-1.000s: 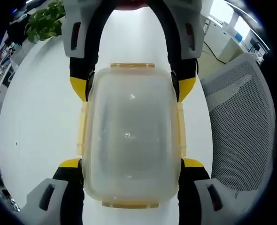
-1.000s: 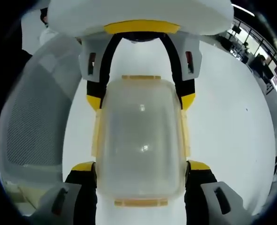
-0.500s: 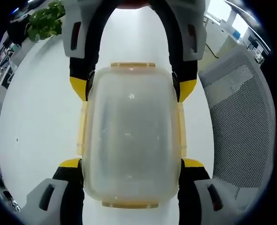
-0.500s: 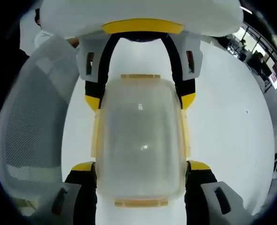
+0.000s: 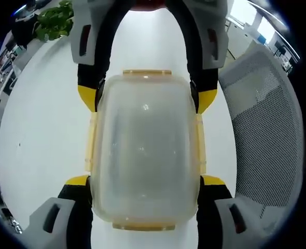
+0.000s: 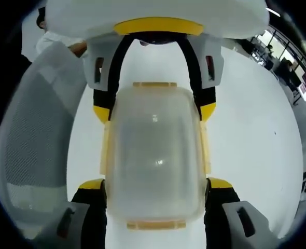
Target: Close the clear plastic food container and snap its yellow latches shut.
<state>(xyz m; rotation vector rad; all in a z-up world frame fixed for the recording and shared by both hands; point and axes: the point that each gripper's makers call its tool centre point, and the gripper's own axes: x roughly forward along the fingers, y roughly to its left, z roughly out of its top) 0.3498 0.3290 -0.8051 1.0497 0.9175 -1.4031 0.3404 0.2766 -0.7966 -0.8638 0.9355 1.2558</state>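
The clear plastic container lies on the white table with its lid on, seen from above. Yellow latches run along its long sides and its two ends. My left gripper grips the near end, its yellow-tipped jaws pressed against both long sides. The right gripper holds the far end the same way. In the right gripper view the same container sits between my right gripper at the bottom and the left gripper at the top.
A grey mesh office chair stands close beside the white table; the chair is at the left in the right gripper view. A green plant sits at the table's far edge. A person is behind the chair.
Both views have shifted slightly with the hands. The container and both grippers keep the same hold and place.
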